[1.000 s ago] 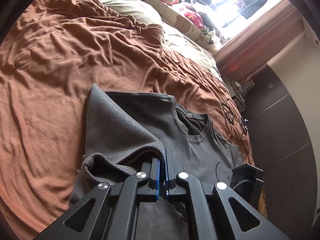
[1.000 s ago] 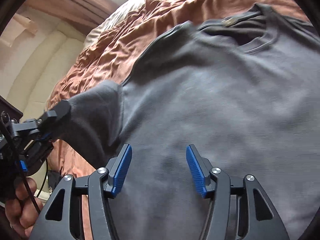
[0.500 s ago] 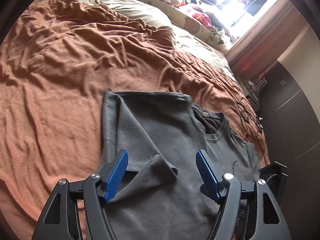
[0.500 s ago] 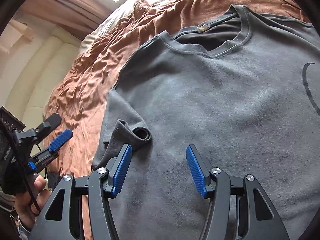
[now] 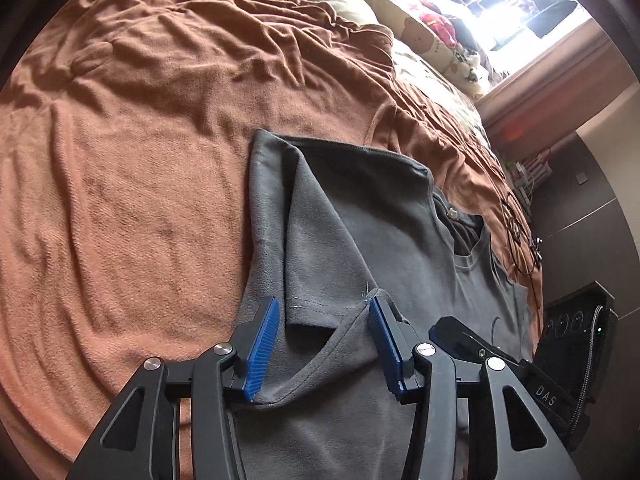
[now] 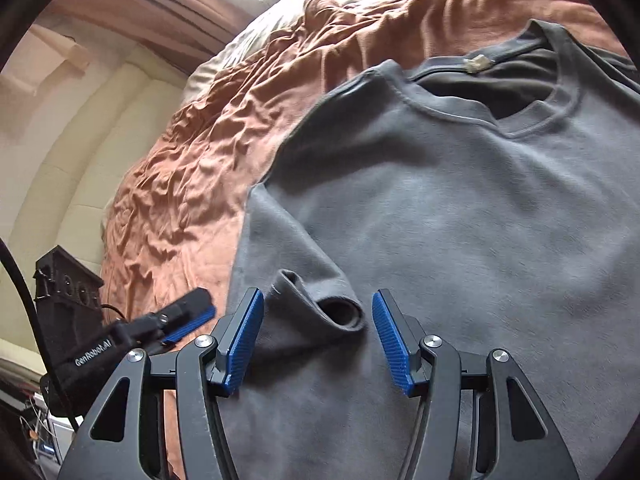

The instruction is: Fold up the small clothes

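**Two claws poised over a grey T-shirt with one sleeve folded in**

Left claw (image 5: pixel 320 344): the jaws are closing from a partly open stance. The hem of the folded sleeve (image 5: pixel 328 280) lies between the blue pads (image 5: pixel 262 344), but neither pad presses on it; the right pad stands just beside the sleeve's corner. The claw points steeply down toward the bed.

Grey T-shirt (image 5: pixel 384 216): it lies flat, front up, on the brown blanket (image 5: pixel 120 160) of the bed, neckline (image 6: pixel 520 120) toward the pillows (image 5: pixel 432 36). The sleeve is turned inward over the chest, its open cuff (image 6: pixel 340 312) slightly puckered.

Right claw (image 6: pixel 318 340): the jaws stand about half open and grip nothing. The puckered cuff lies on the shirt between and just ahead of the pads (image 6: pixel 244 344), apart from both. This claw also tilts downward. In its view the left claw (image 6: pixel 188 320) appears at the lower left, above the blanket's edge, beside a black device (image 6: pixel 64 296) with a cable.
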The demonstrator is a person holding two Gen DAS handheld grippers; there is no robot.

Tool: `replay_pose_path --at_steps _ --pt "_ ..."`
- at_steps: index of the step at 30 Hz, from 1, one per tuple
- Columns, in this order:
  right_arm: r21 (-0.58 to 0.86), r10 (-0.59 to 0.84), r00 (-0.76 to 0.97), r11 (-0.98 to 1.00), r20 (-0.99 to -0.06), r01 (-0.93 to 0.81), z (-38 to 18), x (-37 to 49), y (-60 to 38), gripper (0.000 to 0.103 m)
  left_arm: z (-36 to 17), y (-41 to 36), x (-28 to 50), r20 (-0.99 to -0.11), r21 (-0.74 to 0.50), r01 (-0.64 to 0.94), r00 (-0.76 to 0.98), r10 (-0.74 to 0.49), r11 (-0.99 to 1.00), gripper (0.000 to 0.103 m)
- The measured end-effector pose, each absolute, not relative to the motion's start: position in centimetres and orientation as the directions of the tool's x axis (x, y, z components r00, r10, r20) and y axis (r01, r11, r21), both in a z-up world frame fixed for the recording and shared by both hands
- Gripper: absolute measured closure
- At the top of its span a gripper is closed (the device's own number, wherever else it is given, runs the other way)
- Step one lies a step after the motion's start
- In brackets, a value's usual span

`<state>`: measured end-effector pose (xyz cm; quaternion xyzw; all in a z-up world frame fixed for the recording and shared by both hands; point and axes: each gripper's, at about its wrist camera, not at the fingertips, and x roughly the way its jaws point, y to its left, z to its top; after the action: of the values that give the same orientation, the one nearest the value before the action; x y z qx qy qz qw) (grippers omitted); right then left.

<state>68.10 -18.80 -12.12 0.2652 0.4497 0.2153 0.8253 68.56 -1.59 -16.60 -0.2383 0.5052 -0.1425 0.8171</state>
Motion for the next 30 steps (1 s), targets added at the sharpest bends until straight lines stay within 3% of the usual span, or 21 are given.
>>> replay_pose_path --at_steps 8,14,17,25,30 --pt "0.651 0.633 0.46 0.745 -0.622 -0.143 -13.4 70.1 -16.9 0.052 -19.2 -1.4 69.0 -0.753 -0.589 -0.07 0.409 -0.516 0.805 0.054" --pt "0.667 0.644 0.442 0.734 -0.624 -0.128 -14.0 70.9 -16.4 0.071 -19.7 -1.8 69.1 -0.742 -0.616 -0.086 0.397 -0.54 0.783 0.06" --pt "0.654 0.638 0.421 0.746 -0.645 -0.128 -14.3 70.7 -16.4 0.097 -19.2 -1.6 68.9 -0.742 -0.616 -0.09 0.401 -0.538 0.782 0.063" --pt "0.684 0.664 0.434 0.716 -0.608 -0.138 -14.2 67.5 -18.8 0.102 -17.2 -1.7 68.0 -0.714 -0.634 -0.063 0.43 -0.552 0.771 0.064" --pt "0.678 0.661 0.412 0.724 -0.627 -0.131 -14.8 65.4 -20.2 0.102 -18.2 -2.7 68.3 -0.762 -0.583 -0.079 0.398 -0.511 0.808 0.064"
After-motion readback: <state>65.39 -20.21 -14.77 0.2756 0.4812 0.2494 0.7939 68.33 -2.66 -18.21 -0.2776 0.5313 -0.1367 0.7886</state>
